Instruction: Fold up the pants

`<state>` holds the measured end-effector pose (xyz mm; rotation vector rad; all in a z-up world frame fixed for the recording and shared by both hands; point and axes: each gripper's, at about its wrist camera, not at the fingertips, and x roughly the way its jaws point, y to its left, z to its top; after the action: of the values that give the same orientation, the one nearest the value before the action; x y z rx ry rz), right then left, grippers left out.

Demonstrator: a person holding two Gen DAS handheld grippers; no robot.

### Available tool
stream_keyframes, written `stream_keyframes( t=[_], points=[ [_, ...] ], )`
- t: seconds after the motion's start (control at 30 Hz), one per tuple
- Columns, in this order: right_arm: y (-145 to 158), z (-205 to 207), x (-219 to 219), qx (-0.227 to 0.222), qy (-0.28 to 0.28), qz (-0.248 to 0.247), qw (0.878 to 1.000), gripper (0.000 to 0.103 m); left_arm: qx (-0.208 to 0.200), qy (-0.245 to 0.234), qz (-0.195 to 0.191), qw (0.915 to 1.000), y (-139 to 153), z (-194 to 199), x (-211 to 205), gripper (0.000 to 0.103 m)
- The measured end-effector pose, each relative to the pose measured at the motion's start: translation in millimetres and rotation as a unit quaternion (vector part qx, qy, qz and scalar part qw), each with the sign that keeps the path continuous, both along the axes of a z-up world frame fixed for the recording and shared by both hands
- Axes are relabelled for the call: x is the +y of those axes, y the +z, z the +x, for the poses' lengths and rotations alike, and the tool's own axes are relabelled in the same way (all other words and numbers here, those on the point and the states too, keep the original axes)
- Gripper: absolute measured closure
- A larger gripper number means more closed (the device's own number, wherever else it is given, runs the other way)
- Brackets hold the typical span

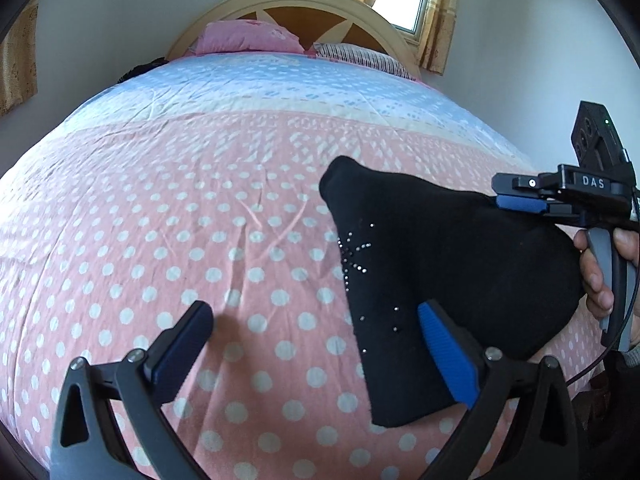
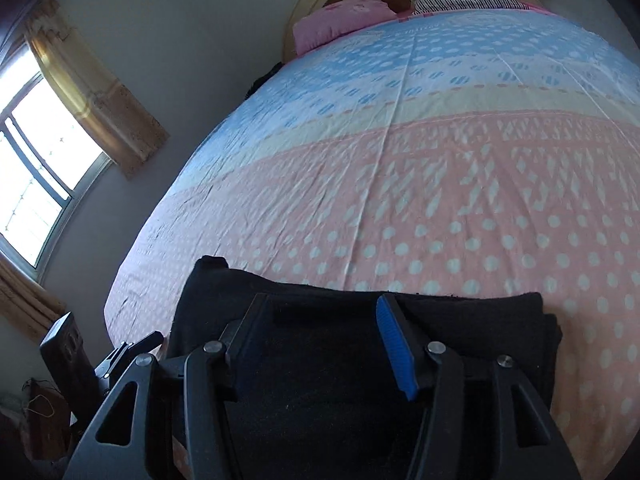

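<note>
The black pants (image 1: 448, 264), folded into a compact bundle with small rhinestones, lie on the polka-dot bed near its front right. My left gripper (image 1: 316, 344) is open and empty, its right finger (image 1: 448, 356) over the bundle's near edge and its left finger over bare sheet. My right gripper shows in the left wrist view (image 1: 520, 202) at the bundle's far right edge. In the right wrist view the right gripper (image 2: 320, 336) hovers open over the pants (image 2: 480, 320), gripping nothing.
The bed sheet (image 1: 200, 220) is pink with white dots, blue farther back. A pink pillow (image 1: 248, 36) and a striped pillow (image 1: 360, 56) lie at the headboard. A curtained window (image 2: 36, 168) is to the left.
</note>
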<state>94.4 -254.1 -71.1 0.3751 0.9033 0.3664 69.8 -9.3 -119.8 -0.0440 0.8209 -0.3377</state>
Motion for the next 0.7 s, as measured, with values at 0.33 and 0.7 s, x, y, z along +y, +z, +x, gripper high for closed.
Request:
stream_keyframes(
  t=[0.33, 0.7],
  points=[
    [37, -70, -73, -0.032, -0.094, -0.013, 0.995, 0.046, -0.03, -0.022, -0.005, 0.9993, 28, 12, -11, 0.0],
    [-17, -82, -90, 0.026, -0.098, 0.051, 0.994, 0.046, 0.009, -0.026, 0.007, 0.9996, 7, 38, -29, 0.0]
  ],
)
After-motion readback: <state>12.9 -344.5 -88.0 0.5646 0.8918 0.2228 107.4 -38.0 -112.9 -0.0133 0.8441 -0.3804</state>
